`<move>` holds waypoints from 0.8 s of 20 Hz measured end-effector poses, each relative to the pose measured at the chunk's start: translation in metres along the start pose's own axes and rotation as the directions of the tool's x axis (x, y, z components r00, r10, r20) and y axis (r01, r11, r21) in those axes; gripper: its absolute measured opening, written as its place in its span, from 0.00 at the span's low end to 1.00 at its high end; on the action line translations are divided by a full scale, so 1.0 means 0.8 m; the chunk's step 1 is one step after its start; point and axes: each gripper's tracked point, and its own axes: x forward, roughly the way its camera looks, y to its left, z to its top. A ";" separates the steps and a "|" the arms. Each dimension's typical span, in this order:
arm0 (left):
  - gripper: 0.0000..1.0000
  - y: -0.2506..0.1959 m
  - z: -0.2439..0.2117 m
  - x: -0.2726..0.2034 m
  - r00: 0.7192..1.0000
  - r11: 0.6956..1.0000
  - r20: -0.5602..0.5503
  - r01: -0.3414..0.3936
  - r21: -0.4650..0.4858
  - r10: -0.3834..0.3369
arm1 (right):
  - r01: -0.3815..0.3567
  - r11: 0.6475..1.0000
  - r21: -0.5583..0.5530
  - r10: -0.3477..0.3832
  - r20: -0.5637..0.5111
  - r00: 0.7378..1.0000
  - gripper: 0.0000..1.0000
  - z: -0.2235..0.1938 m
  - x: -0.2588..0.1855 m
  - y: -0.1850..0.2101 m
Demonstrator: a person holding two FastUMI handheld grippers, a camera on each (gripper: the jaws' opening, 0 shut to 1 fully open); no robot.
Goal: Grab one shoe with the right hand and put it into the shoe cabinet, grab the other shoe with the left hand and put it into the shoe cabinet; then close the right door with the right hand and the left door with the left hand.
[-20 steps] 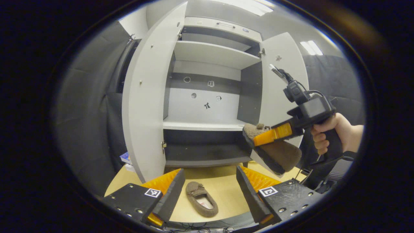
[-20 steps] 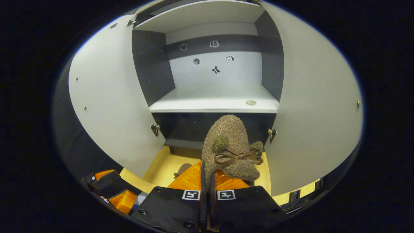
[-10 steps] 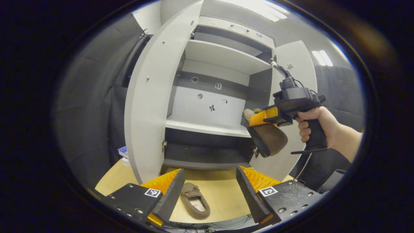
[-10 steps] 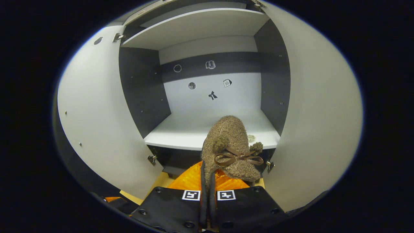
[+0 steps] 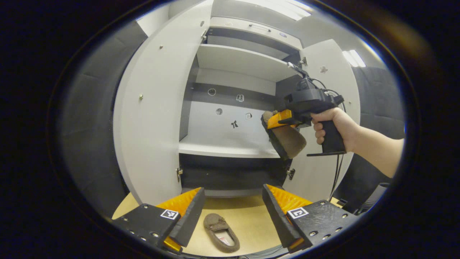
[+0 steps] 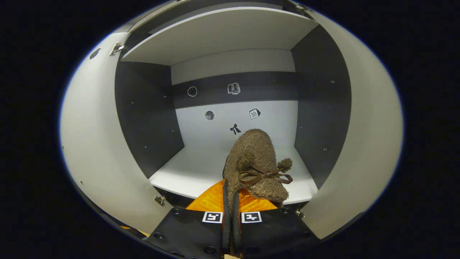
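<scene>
Slipper [image 6: 257, 162] clamped in our right gripper [image 6: 231, 201] points toe-first at the shelf [image 6: 201, 169], frame centre; our left gripper [image 5: 230, 212] gapes empty.

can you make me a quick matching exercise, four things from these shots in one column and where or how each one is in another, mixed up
Things:
1. held slipper
2. second slipper
3. left claw
4. cabinet doors

States:
A. open, holding nothing
B. swung wide open
C. lying on the wooden table
D. pinched in the right claw, over the front edge of the middle shelf

Pairs: 1-D, 2-C, 3-A, 4-B
</scene>
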 end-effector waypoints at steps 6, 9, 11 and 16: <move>0.93 -0.004 0.011 0.037 1.000 1.000 -0.009 -0.012 0.015 0.012 | 0.022 1.000 0.011 -0.022 -0.005 1.000 0.05 0.013 0.066 -0.034; 0.93 -0.006 0.013 0.041 0.999 0.999 -0.020 -0.038 0.018 0.039 | 0.055 0.998 -0.015 -0.055 -0.005 0.998 0.05 0.021 0.107 -0.054; 0.93 -0.005 0.006 0.043 0.997 0.998 -0.045 -0.058 0.025 0.059 | 0.062 0.998 -0.019 -0.062 -0.003 0.998 0.05 0.024 0.131 -0.059; 0.93 0.005 -0.004 0.045 0.988 0.992 -0.087 -0.127 0.026 0.129 | 0.023 0.999 0.031 -0.022 -0.030 0.999 0.05 0.017 0.171 -0.053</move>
